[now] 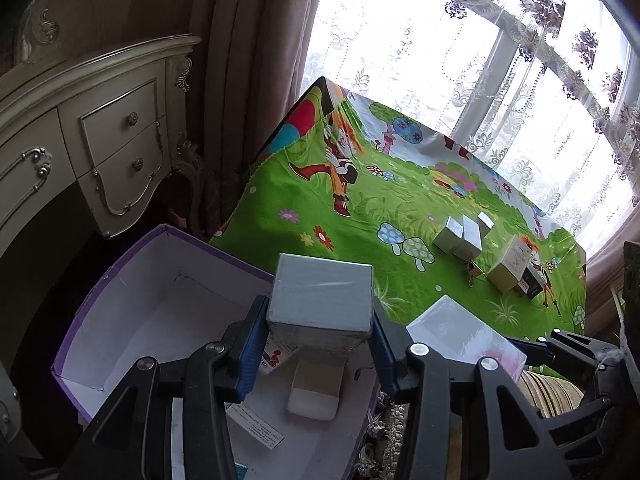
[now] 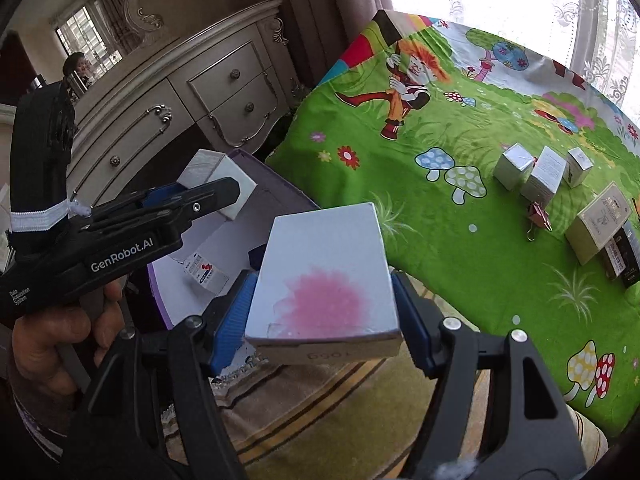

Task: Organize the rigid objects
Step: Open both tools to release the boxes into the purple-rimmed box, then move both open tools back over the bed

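While a few small items are already lying inside the purple-walled box (image 1: 120, 276), the left gripper (image 1: 320, 320) is clamping a grey carton (image 1: 322, 296) above its open top, and the right gripper (image 2: 324, 308) is gripping a white carton with a pink blotch (image 2: 324, 276) just short of the box's edge. Several little cartons (image 2: 544, 176) are still waiting on the cartoon-printed tablecloth (image 2: 400, 208), so the sorting is looking only partly done.
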